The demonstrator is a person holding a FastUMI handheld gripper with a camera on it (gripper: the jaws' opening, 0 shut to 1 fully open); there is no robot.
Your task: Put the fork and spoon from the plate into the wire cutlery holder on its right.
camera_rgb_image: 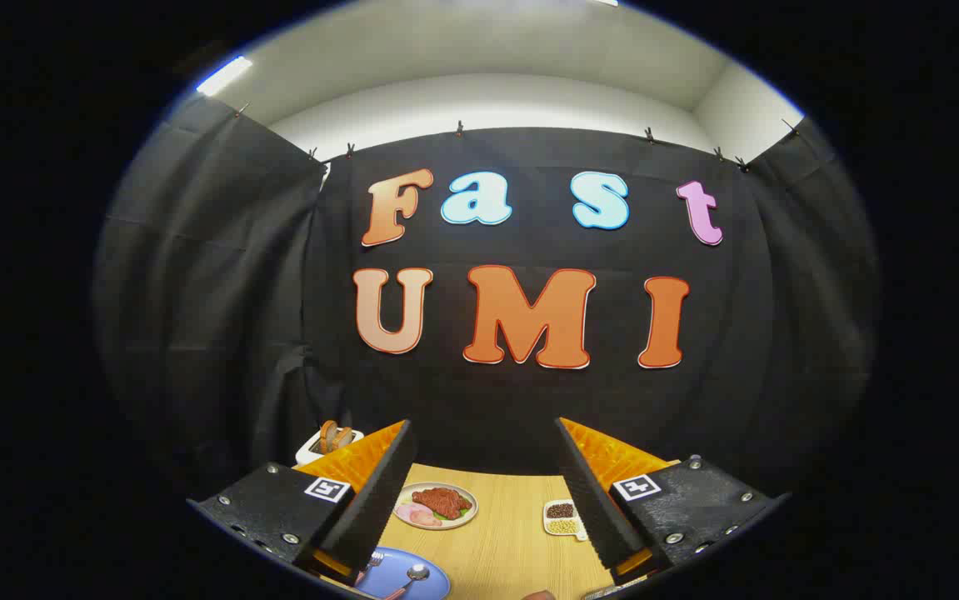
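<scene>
My gripper [479, 533] is open, held above the wooden table [508, 533] with a wide gap and nothing between its fingers. Below the left finger [367, 508] lies a blue plate [425, 585], partly hidden by that finger. A spoon [412, 577] rests on the plate, bowl up, and the tines of a fork [372, 563] peek out beside the finger. Beneath the right finger, a sliver of a metal wire object [608, 592] shows at the table's near side; I cannot tell if it is the cutlery holder.
Beyond the fingers sits a plate of meat slices and greens [436, 505]. A small white divided dish of beans [562, 517] stands to its right. A white toaster with bread [329, 442] is at the back left, against the black cloth wall.
</scene>
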